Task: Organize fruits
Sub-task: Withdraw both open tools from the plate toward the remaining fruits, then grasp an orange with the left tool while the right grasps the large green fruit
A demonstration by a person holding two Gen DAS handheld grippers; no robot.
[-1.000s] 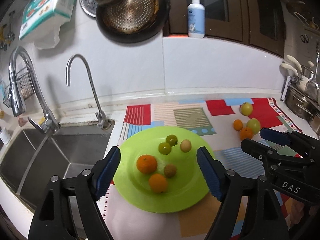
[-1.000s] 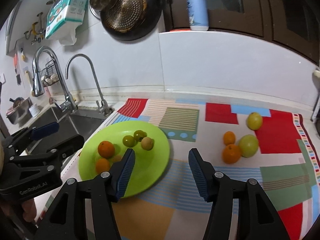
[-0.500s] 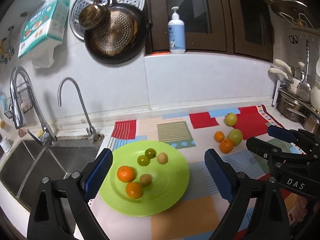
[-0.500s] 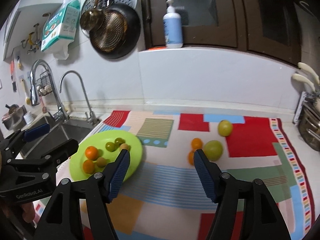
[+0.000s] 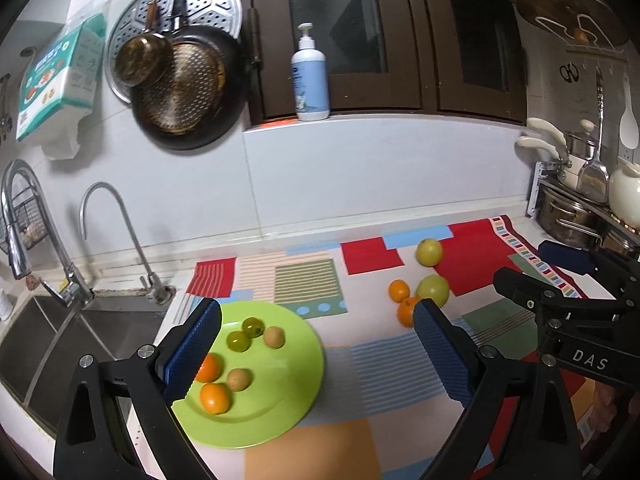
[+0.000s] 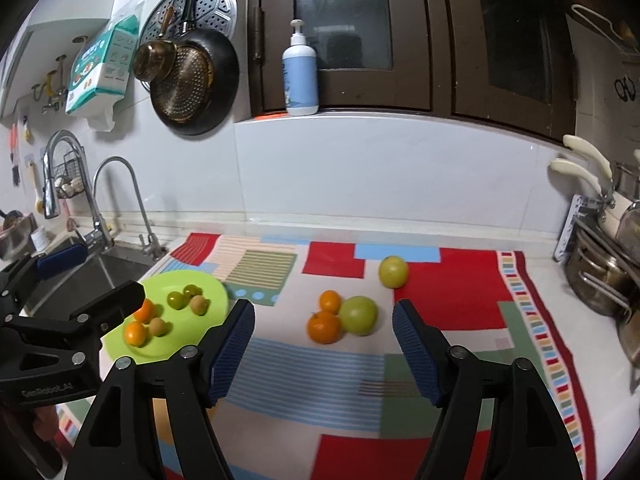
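Ahead of me, a lime-green plate (image 5: 280, 380) holding six small fruits, two orange (image 5: 215, 398), two green (image 5: 238, 340), two tan (image 5: 274, 336), lies flat by the sink, while two oranges (image 6: 325, 327) and two yellow-green apples (image 6: 359, 315) sit loose on the patterned mat (image 6: 452, 292).

left claw (image 5: 316, 344): jaws wide apart, just been opening, nothing between them, angled downward | right claw (image 6: 324, 344): jaws apart, just been opening, nothing between them, angled downward | both side by side, apart
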